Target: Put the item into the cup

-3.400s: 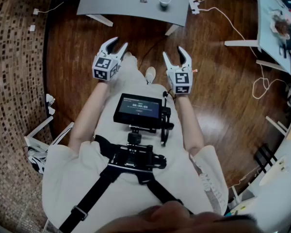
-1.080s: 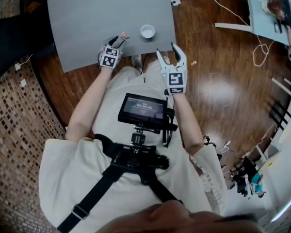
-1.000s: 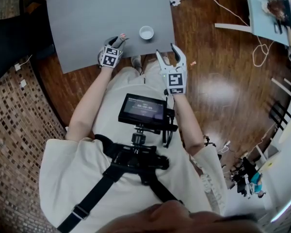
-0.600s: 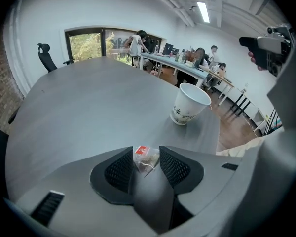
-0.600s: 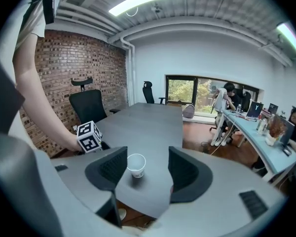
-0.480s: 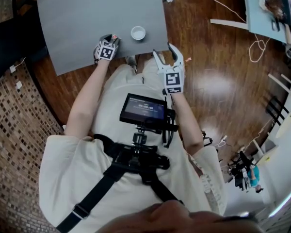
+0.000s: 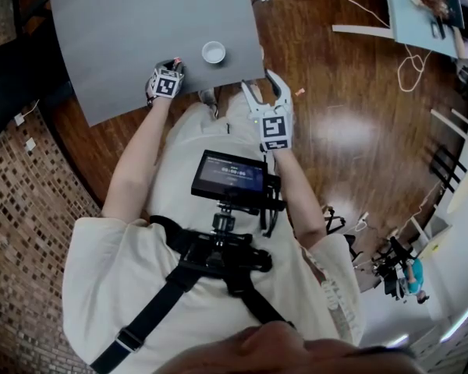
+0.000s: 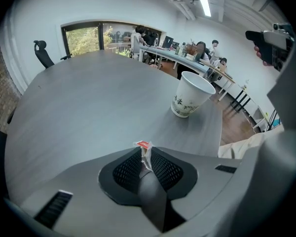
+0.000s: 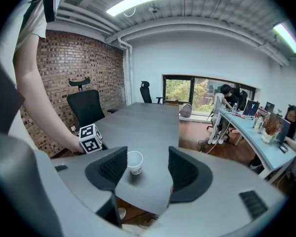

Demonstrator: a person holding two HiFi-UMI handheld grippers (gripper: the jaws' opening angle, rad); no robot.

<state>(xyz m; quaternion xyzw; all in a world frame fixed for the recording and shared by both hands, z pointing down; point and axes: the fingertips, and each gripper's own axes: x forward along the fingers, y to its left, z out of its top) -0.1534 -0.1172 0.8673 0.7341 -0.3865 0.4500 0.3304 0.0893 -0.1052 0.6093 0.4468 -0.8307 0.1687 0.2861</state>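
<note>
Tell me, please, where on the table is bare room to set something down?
The table is bare almost everywhere: the whole stretch beyond the cup to the far edge, and the left side. Only the near edge is crowded: there the cup stands, and to its left the left hand-held gripper, whose jaws have just been closing on the item.

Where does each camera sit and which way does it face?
Head view: on the person's head, looking steeply down at the table; torso, both forearms, left gripper and right gripper show.
Left gripper view: on the left gripper, facing across the table; its jaws, just closed, pinch the item.
Right gripper view: on the right gripper, facing the table edge; open jaws, the person's left forearm.
All three share the cup.
</note>
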